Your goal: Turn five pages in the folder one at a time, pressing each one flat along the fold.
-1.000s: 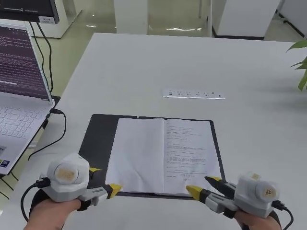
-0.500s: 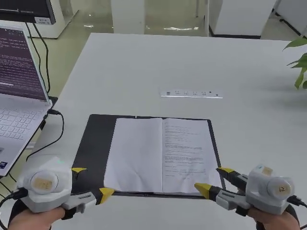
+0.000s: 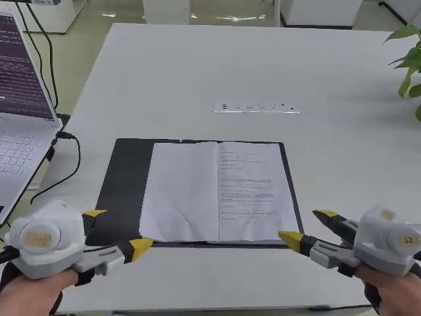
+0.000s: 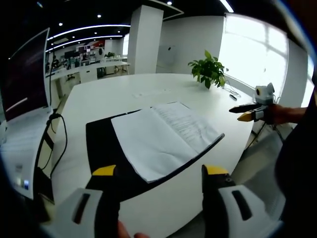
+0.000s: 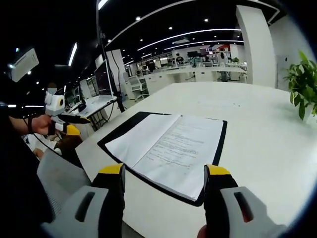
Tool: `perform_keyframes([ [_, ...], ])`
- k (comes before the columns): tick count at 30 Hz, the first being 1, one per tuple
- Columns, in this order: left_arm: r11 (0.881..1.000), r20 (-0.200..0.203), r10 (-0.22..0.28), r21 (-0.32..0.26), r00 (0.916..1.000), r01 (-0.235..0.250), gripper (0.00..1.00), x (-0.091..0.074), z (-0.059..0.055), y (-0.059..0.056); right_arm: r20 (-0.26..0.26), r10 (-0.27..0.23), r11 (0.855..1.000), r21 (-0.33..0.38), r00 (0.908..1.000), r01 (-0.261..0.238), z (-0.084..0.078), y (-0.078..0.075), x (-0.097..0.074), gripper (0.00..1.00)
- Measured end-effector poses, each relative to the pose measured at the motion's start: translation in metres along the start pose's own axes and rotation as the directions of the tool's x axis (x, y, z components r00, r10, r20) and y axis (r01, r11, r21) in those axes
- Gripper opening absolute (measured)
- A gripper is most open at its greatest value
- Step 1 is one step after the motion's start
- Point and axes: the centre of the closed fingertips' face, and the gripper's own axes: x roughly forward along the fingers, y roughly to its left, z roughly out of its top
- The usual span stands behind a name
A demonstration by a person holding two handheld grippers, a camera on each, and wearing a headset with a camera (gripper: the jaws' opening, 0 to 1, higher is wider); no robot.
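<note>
Head view: an open black folder (image 3: pixel 123 191) lies flat on a white table (image 3: pixel 197 66), near the front edge, with a blank page (image 3: pixel 177 191) on its left half and a printed page (image 3: pixel 253 191) on its right, the two meeting at the fold (image 3: pixel 218 191) down the middle. The left gripper (image 3: pixel 117 230) hovers just off the folder's near left corner, its yellow-tipped jaws spread apart and holding nothing. The right gripper (image 3: pixel 308 227) hovers just off the near right corner, jaws likewise apart and empty. Neither touches the paper. Each is held in a person's hand at the bottom of the frame. A laptop (image 3: pixel 16 112) with a lit screen stands at the table's left edge, a black cable (image 3: pixel 62 178) trailing from it towards the folder. A white power strip (image 3: pixel 256 107) lies beyond the folder, well apart from it, and a green plant (image 3: pixel 408 59) leans in at the far right. In both gripper views the folder lies ahead of the parted jaws, pages flat.
</note>
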Motion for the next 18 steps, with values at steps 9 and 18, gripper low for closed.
perform_keyframes([
  [9,0.999,-0.006,-0.034,0.019,0.9994,0.034,0.68,0.013,0.007,-0.012,-0.008,-0.009,1.0,0.007,0.9999,0.009,-0.007,0.007,-0.003,0.64],
  [18,0.994,-0.031,-0.092,0.049,0.9953,0.094,0.67,0.032,0.013,-0.039,-0.001,-0.02,0.999,0.037,0.9998,0.02,-0.012,0.011,-0.006,0.64],
])
